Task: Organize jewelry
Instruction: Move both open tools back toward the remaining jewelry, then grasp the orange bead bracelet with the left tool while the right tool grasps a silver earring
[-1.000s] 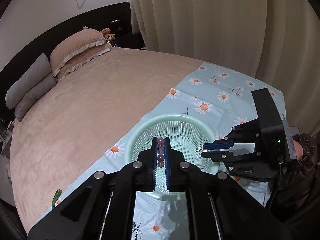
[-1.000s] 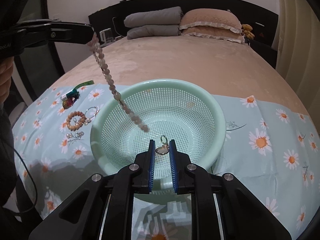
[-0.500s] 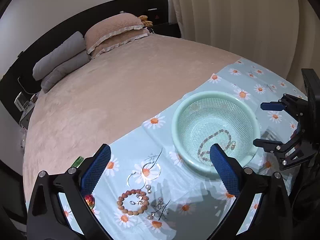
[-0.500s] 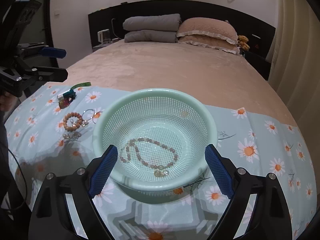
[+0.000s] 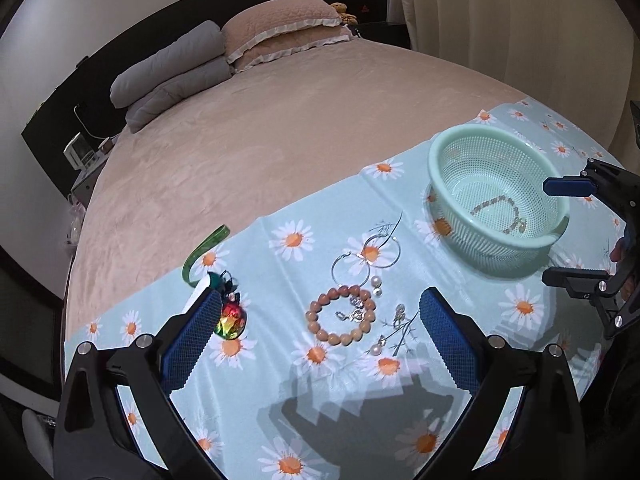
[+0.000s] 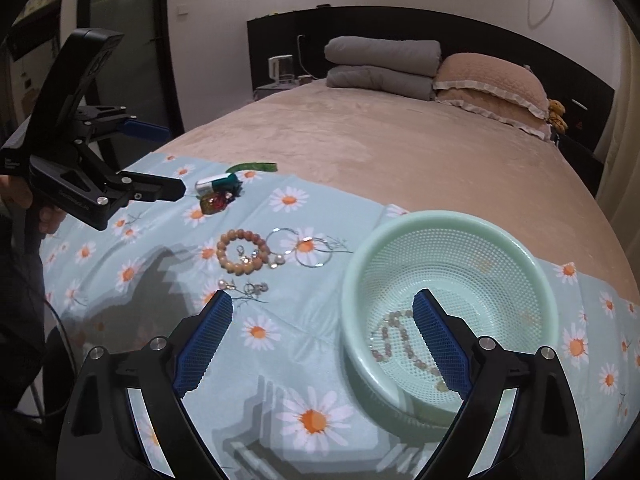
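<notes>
A mint mesh basket (image 5: 436, 168) (image 6: 360, 264) stands on the daisy cloth (image 5: 304, 408) and holds a pale bead necklace (image 5: 496, 202) (image 6: 394, 320). Left of it lie a wooden bead bracelet (image 5: 320, 334) (image 6: 224, 246), silver hoop earrings (image 5: 350, 270) (image 6: 314, 254), pearl earrings (image 5: 376, 282), small charms (image 6: 256, 288) and a colourful crystal piece (image 5: 230, 322) (image 6: 214, 203). My left gripper (image 5: 320, 296) (image 6: 170, 160) hovers open above the bracelet, empty. My right gripper (image 6: 323, 297) (image 5: 549, 231) hangs by the basket's near left rim, its jaws opening, nothing gripped.
A green ribbon (image 5: 204, 248) and a small white-teal tube (image 6: 216, 184) lie at the cloth's far left. Beyond the cloth stretches the beige bedspread (image 5: 260, 140) with grey and pink pillows (image 5: 280, 28). Curtains hang on the right. A person's hand holds each gripper.
Both grippers went from shut to open; the bead necklace and a small pendant dropped into the basket. The left gripper swung left over the loose jewelry, and the right shifted left.
</notes>
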Motion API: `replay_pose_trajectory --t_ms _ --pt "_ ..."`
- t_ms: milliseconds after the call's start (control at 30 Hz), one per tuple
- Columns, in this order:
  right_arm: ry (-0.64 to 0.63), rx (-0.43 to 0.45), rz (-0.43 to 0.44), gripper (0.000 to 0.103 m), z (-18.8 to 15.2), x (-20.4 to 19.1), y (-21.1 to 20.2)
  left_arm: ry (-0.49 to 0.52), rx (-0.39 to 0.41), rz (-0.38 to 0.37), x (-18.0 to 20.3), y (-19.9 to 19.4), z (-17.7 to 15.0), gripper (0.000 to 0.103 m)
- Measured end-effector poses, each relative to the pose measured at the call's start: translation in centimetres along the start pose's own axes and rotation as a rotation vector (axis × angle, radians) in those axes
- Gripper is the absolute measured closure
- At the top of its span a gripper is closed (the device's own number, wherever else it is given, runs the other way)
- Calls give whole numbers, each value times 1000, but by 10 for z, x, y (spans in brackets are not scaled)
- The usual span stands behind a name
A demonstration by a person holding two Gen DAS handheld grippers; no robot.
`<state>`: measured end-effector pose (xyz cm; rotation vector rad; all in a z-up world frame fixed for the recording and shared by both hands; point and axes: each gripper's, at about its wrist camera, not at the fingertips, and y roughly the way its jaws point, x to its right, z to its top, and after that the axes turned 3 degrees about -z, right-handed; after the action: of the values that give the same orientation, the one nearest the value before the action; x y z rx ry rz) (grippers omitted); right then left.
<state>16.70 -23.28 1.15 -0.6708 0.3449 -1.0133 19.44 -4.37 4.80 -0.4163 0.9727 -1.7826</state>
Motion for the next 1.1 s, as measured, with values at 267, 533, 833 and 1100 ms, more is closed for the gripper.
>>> replay_pose_trajectory --t_ms 267,533,833,1100 --pt "-154 -36 58 16 -2 -56 49 -39 -65 -58 -26 36 -32 6" --pt "-162 -117 147 23 -18 -73 98 -14 -104 -108 -26 79 -45 6" --pt "-34 -145 166 55 -20 -60 127 -108 -47 -217 -40 110 -39 7" --pt "62 -155 110 72 -15 -47 141 -98 -98 -189 -33 130 -47 30"
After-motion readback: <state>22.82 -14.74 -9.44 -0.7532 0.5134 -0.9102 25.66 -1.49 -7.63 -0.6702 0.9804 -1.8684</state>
